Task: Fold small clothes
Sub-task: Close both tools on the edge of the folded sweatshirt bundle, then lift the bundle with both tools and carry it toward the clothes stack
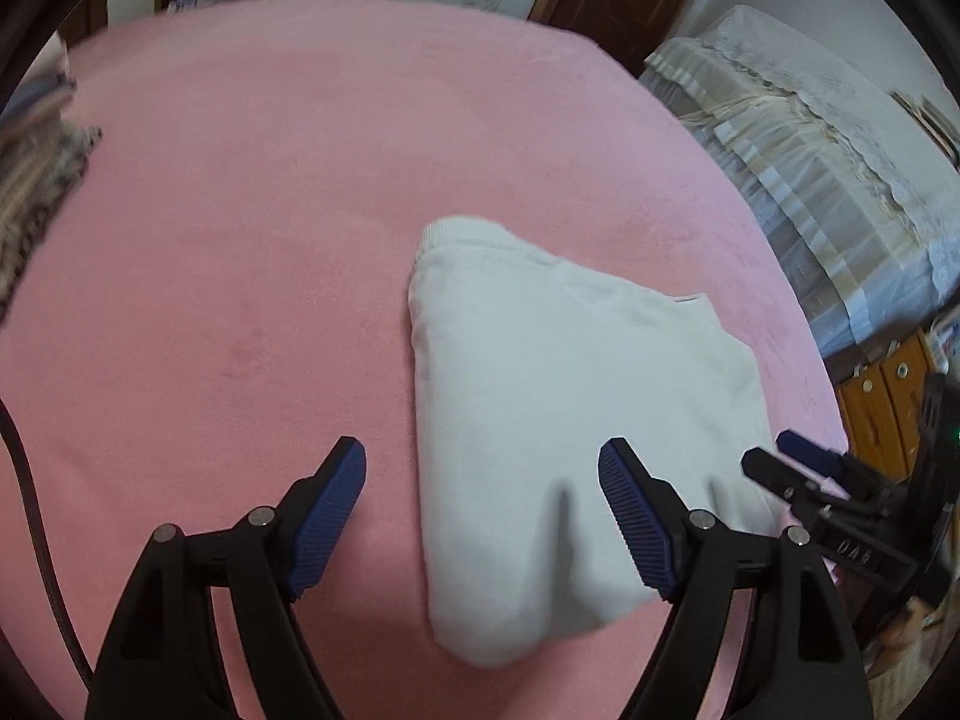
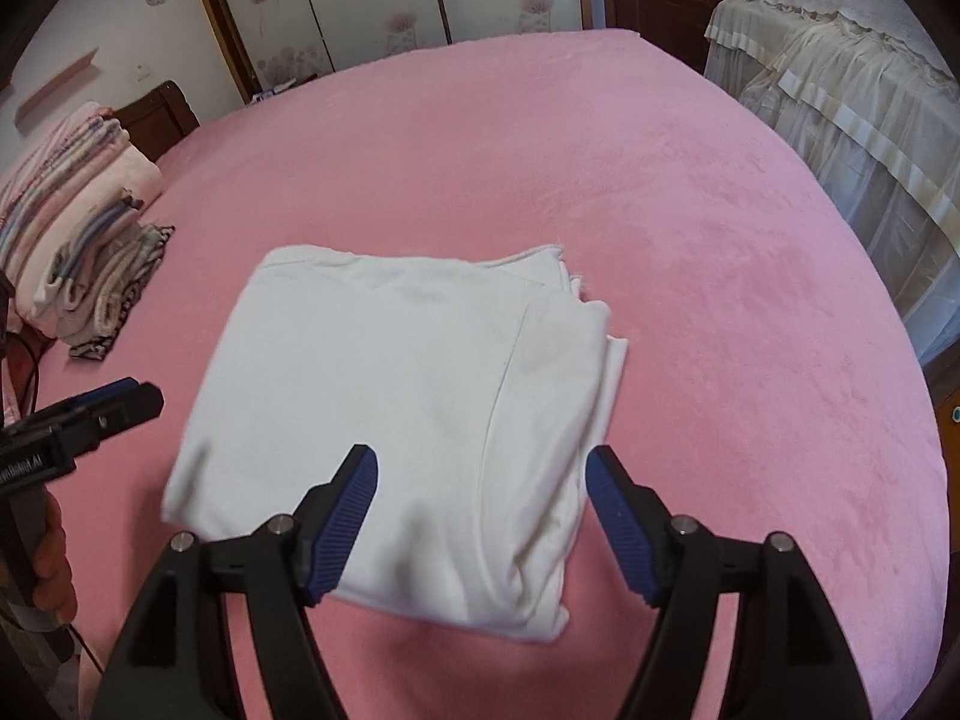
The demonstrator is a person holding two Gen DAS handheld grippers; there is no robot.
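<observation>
Right now a white garment (image 2: 396, 414), folded into a thick, roughly square bundle, lies flat on the pink bed (image 2: 690, 228). Both tongs hang just above its near edge with nothing in them. The right tongs (image 2: 480, 516) are spread wide: their left blue pad (image 2: 345, 525) sits over the cloth, and their right pad (image 2: 618, 522) sits past the bundle's stacked right edge, over bare bedspread. Layered edges of the fold show at the far right corner of the bundle, ahead of these tongs.

From the left wrist view, the left tongs (image 1: 483, 513) are also released and wide apart. The garment (image 1: 558, 420) lies ahead and to the right of them; their right pad (image 1: 633, 519) is above the cloth, while their left pad (image 1: 327, 516) is over the pink cover, clear of the cloth. The right tongs (image 1: 798, 468) show at the far right of that view, beside the garment's right edge.

Well off to the left of the right tongs, a pile of folded clothes (image 2: 78, 228), striped and pale pink, sits at the bed's edge. Far to their right stands furniture under a cream lace cover (image 2: 852, 78).
</observation>
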